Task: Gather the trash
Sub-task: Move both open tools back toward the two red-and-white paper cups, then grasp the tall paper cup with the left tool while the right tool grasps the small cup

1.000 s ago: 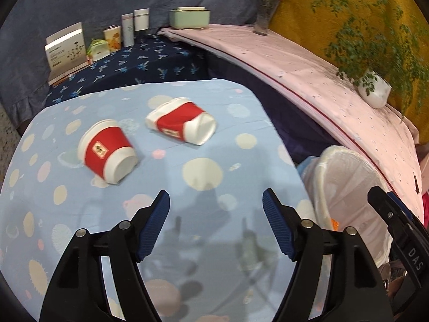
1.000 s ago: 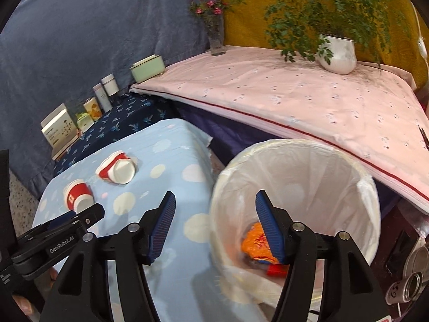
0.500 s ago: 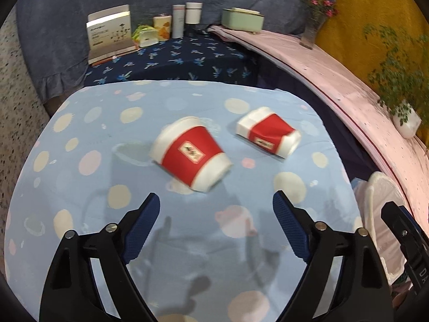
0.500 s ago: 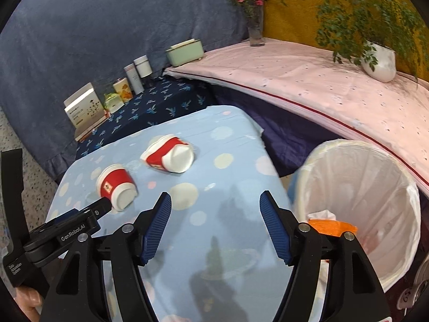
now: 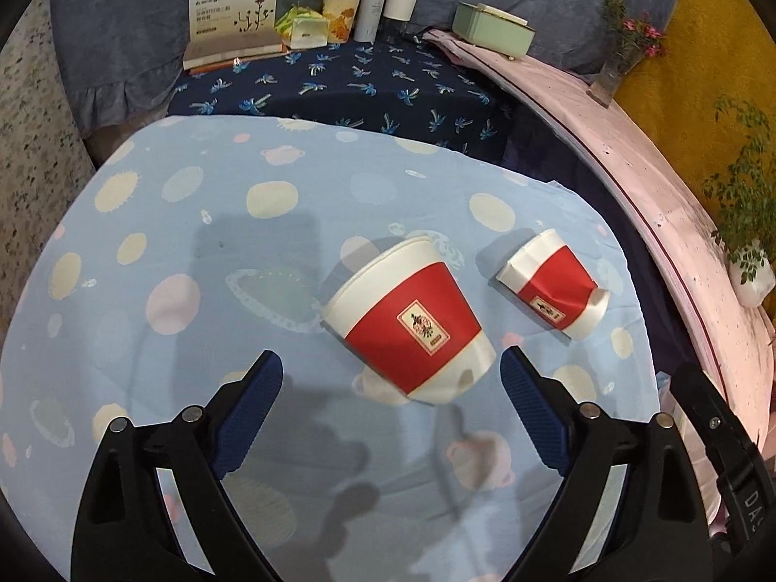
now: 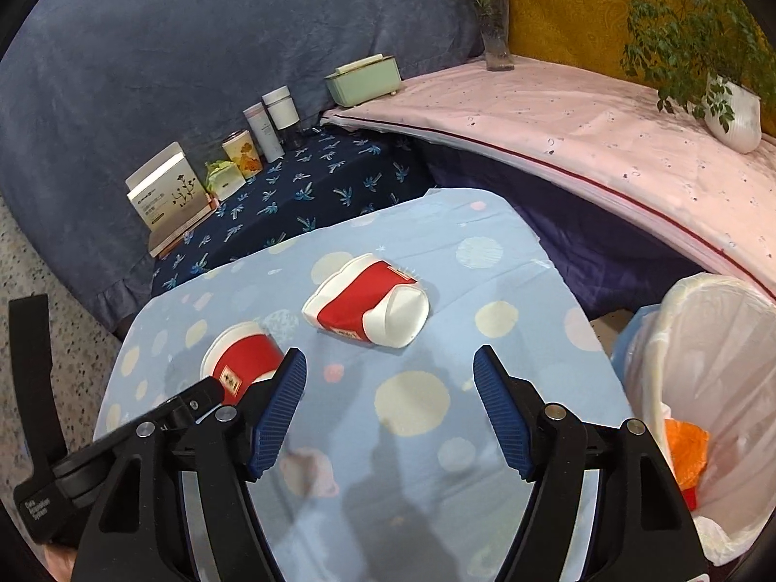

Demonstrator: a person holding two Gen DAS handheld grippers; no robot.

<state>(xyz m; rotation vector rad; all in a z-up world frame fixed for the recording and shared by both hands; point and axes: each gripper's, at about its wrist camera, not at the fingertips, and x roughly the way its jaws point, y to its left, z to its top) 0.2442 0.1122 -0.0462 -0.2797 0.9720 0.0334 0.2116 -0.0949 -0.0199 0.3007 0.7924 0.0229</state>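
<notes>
Two red-and-white paper cups lie on their sides on a light blue spotted tablecloth (image 5: 194, 223). The whole cup (image 5: 412, 322) lies just ahead of my open left gripper (image 5: 390, 378), its base between the fingertips' line. The crushed cup (image 5: 555, 291) lies to its right. In the right wrist view, my open, empty right gripper (image 6: 390, 373) is a little short of the crushed cup (image 6: 368, 305); the whole cup (image 6: 242, 359) is at its left, partly hidden by the left gripper. A white-lined trash bin (image 6: 703, 388) stands at the right, holding orange trash (image 6: 686, 446).
A dark blue patterned surface (image 5: 339, 82) behind the table holds a box (image 5: 233, 14), tins and bottles. A pink-covered bench (image 6: 557, 116) carries a green box (image 6: 363, 80), a flower vase (image 6: 494, 39) and a potted plant (image 6: 727, 106).
Both grippers have swung left from the bin toward the cups and come closer. The whole cup now sits just ahead of my left gripper; the crushed cup is ahead of my right.
</notes>
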